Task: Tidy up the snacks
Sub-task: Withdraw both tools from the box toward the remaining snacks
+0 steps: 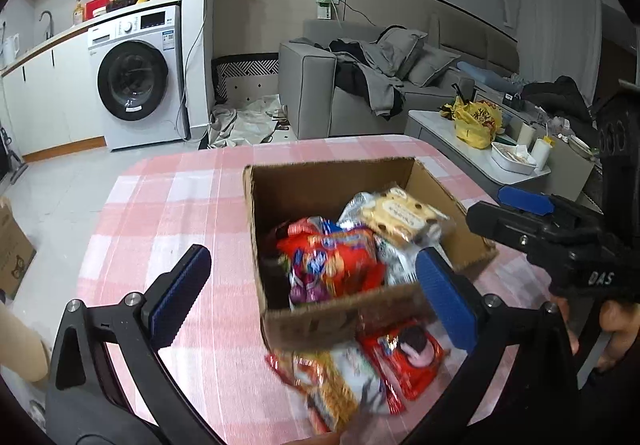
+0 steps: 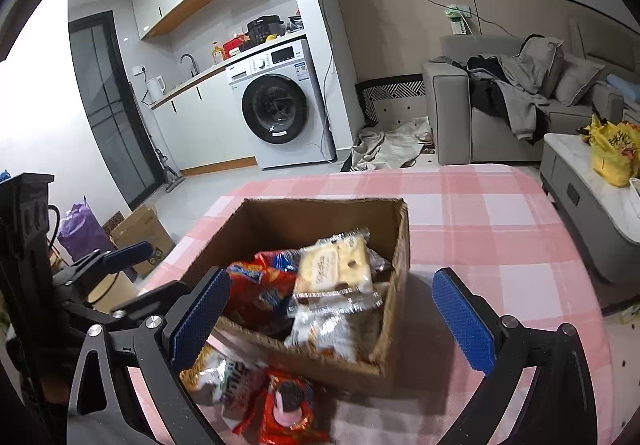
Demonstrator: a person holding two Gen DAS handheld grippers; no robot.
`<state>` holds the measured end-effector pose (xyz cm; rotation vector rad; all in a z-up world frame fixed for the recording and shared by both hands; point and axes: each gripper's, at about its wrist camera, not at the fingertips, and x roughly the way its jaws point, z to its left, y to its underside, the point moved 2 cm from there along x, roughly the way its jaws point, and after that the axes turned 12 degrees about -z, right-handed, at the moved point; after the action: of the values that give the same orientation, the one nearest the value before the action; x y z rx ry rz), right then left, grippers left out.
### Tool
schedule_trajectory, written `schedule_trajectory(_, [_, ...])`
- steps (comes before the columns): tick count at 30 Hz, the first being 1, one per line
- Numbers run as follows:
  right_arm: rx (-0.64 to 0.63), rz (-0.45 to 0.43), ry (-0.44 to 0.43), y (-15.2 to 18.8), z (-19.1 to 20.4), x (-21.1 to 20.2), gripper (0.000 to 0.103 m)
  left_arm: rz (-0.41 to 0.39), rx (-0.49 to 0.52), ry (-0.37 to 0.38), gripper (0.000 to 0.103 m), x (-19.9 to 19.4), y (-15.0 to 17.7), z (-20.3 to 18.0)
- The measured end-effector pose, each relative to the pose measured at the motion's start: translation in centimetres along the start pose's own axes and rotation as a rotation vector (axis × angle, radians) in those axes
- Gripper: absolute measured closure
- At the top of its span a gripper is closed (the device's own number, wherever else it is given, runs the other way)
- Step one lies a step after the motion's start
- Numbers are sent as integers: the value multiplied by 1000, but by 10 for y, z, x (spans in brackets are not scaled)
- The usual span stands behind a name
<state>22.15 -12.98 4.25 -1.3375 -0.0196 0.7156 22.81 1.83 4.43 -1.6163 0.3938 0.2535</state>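
An open cardboard box (image 1: 320, 321) (image 2: 312, 217) stands on the pink checked tablecloth. Inside lie a red packet (image 1: 336, 253) (image 2: 260, 285), a pale cracker packet (image 1: 400, 217) (image 2: 336, 265), blurred on top, and silver packets (image 2: 328, 329). In front of the box, on the cloth, lie a red cookie packet (image 1: 408, 353) (image 2: 288, 405) and an orange-and-silver packet (image 1: 332, 385) (image 2: 224, 373). My left gripper (image 1: 312, 255) is open wide at the box's near side, its pads touching nothing. My right gripper (image 2: 332, 277) is also open wide and holds nothing. Each view shows the other gripper's finger (image 1: 524, 200) (image 2: 130, 252) at its edge.
The table (image 1: 180, 205) ends just beyond the box. A low coffee table (image 1: 440, 125) with a yellow bag (image 1: 478, 123) stands to the right, before a grey sofa (image 1: 316, 85). A washing machine (image 1: 136, 81) is at the back left. A floor carton (image 2: 140, 233) and purple bag (image 2: 80, 233) sit left.
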Motion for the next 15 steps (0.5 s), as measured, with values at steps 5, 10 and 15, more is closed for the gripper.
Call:
schedule_trajectory(5, [-3, 27, 6, 17, -7, -7, 0, -12, 0, -28, 1, -25, 18, 3])
schedule_trajectory(10, [-27, 52, 13, 34, -11, -13, 0, -10, -25, -49, 1, -38, 34, 11])
schedule_trajectory(15, [-49, 98, -11, 52, -8, -17, 0, 8, -32, -53, 1, -39, 47, 16])
